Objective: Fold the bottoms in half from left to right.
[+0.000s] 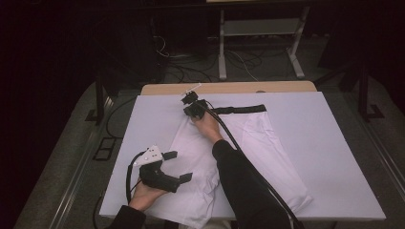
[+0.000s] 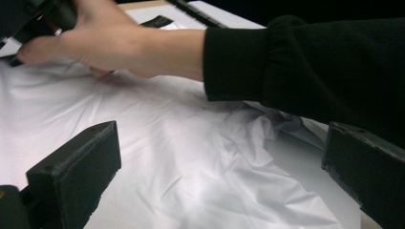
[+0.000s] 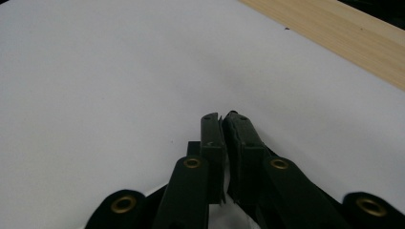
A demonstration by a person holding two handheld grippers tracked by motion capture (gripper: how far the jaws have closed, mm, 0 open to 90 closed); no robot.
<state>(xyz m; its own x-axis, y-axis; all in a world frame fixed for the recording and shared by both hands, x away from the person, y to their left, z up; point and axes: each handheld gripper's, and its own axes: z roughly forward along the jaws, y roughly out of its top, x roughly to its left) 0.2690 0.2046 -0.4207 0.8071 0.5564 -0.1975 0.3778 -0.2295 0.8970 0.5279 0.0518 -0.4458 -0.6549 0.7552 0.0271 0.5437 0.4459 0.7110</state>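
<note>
- The right gripper (image 1: 189,99) is far up the table, at the top edge of the white cloth (image 1: 248,148).
- Its jaws are pressed together. In the right gripper view (image 3: 223,125) a thin bit of white shows between them, so it looks like they pinch the cloth, but the bit is small and hard to be sure of.
- The black band (image 1: 241,109) of the cloth lies just beside this gripper, toward the right side of the table.
- Past the tips of the right gripper there is white board (image 3: 119,71), and then a strip of wooden table (image 3: 334,38).
- A black cable (image 1: 239,143) runs back from the right gripper along the person's dark sleeve (image 1: 243,186).
- The left gripper (image 1: 179,167) is near the person, over the near left part of the cloth.
- Its jaws stand wide apart, with nothing between them.
- In the left gripper view (image 2: 219,162) the crumpled cloth (image 2: 191,157) lies under and ahead of the jaws, not touching them.
- In front of the left gripper, the right hand (image 2: 110,43) rests on the cloth.
- The cloth lies flat on the white board, from the right gripper down to the near edge, and it is bunched up beside the left gripper.
</note>
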